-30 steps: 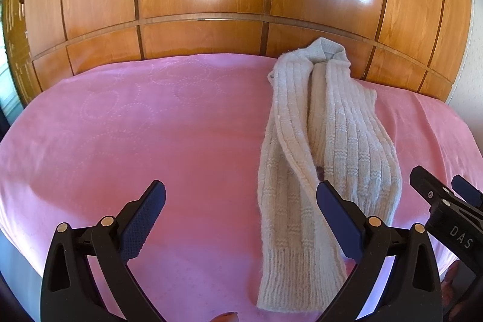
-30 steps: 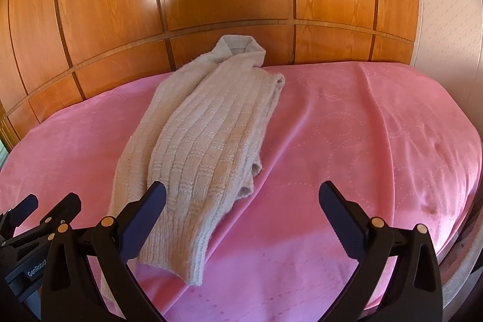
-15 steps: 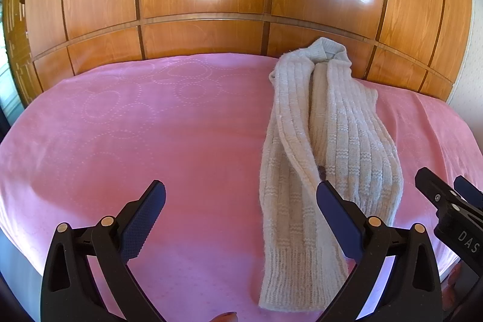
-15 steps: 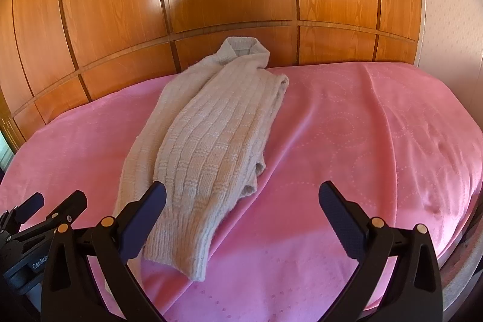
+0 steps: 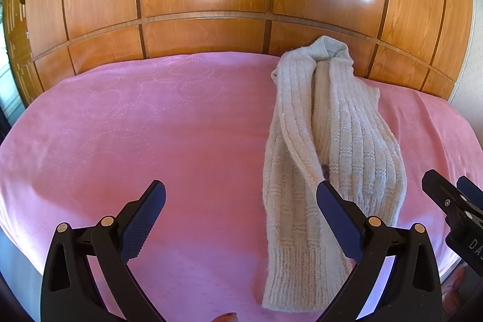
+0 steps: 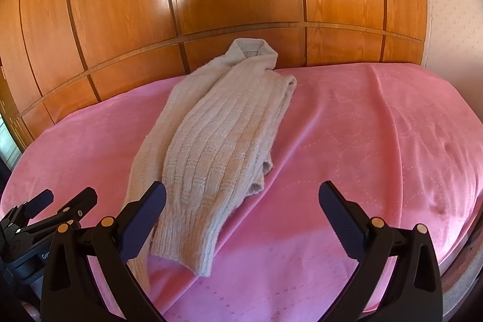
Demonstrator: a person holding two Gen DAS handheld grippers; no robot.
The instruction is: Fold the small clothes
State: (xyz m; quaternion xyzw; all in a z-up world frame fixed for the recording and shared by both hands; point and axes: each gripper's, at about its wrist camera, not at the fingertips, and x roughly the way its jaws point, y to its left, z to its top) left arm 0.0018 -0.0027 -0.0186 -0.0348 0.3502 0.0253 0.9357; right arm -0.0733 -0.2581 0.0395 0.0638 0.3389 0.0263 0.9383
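Glossy wooden panelling point(image 5: 211, 5) is filling the background behind the bed point(image 5: 120, 116), whose pink patterned cover is lying mostly smooth, with a few creases toward its right side in the right wrist view.

I am looking at a small beige knitted sweater point(image 5: 326, 135) lying lengthwise on the cover, collar toward the panelling and ribbed hem toward me. Its two sides are already folded inward, so it is reading as a long narrow strip, with a sleeve cuff poking out at the right edge in the right wrist view point(image 6: 262, 168).

Over the last second very little is changing: both cameras are drifting back only slightly, and the sweater is keeping its shape and place. In the left view the right tool point(image 5: 452, 192) is sliding a little lower and further toward the frame edge; in the right view the left tool point(image 6: 57, 201) is edging a touch further into frame. I am taking that as both tools settling into position, not as a fold in progress.

The left tool point(image 5: 241, 201) is hanging wide open with nothing between its pads, its right finger point(image 5: 335, 213) overlapping the lower part of the sweater in the picture; I cannot tell whether it is touching. The right tool point(image 6: 241, 201) is equally spread and empty, its left finger point(image 6: 145, 210) in front of the hem.

My judgement is that the lengthwise folds are done and the crosswise fold, hem brought up toward the collar, is not yet begun. The loose knit is likely to sag and shift when lifted, so both hem corners will want gripping together.
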